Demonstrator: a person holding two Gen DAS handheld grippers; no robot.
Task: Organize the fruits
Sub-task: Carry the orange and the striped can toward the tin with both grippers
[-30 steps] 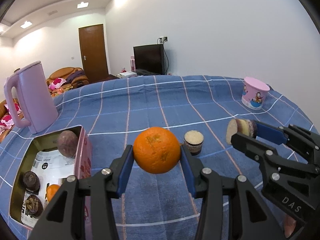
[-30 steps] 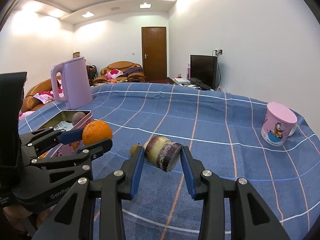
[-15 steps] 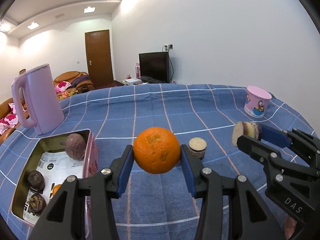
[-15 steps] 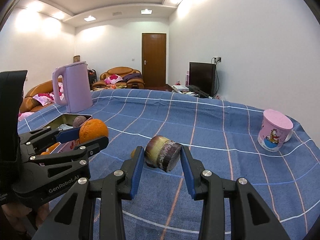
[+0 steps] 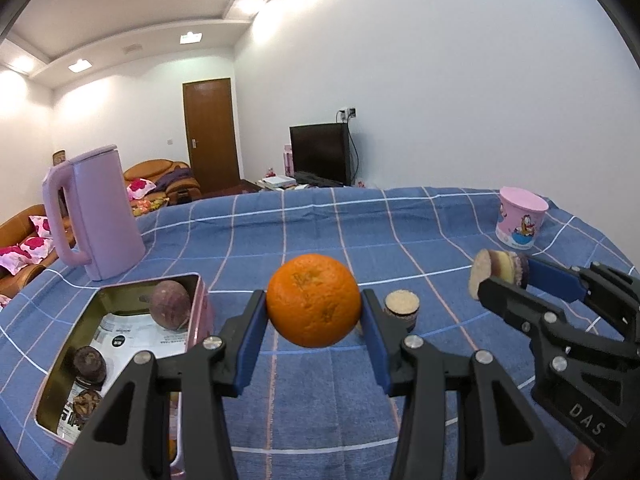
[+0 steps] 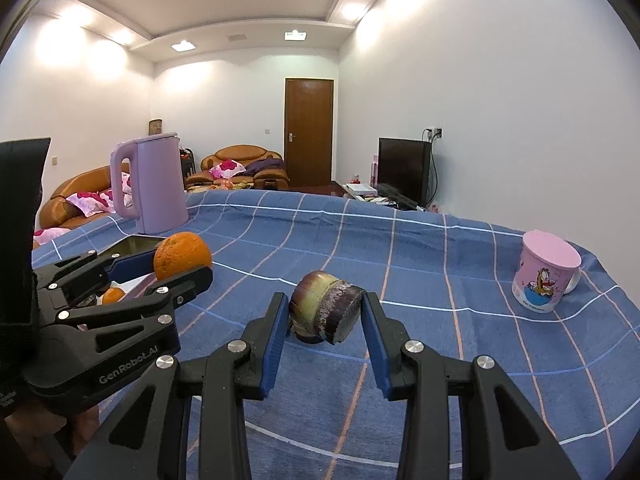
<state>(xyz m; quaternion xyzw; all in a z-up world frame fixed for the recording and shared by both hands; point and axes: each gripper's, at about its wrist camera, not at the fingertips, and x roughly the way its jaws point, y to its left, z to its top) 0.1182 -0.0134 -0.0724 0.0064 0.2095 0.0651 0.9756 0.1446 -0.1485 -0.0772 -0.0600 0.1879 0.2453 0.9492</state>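
Note:
My left gripper point(image 5: 314, 312) is shut on an orange point(image 5: 313, 300), held in the air above the blue checked cloth; the same orange point(image 6: 182, 255) shows at the left of the right wrist view. My right gripper point(image 6: 325, 316) is shut on a short purple-skinned cane piece point(image 6: 326, 307) with a pale cut end, seen also from the left wrist as the cane piece point(image 5: 498, 270). A pink-rimmed tin point(image 5: 202, 300) lies at the left, holding a round purple fruit point(image 5: 170, 304), two dark shrivelled fruits and a small orange. Another cut cane piece point(image 5: 402, 309) stands on the cloth behind the orange.
A lilac kettle point(image 5: 96, 216) stands at the back left of the table. A pink cartoon cup point(image 5: 520, 218) stands at the far right, near the table edge. A hand point(image 6: 48, 436) grips the left gripper's handle. Sofas, a door and a television lie beyond.
Both views have tipped upward a little, showing more ceiling and pushing the table lower in frame. The orange and the cane piece stay gripped, and the tin and its fruits lie as before.

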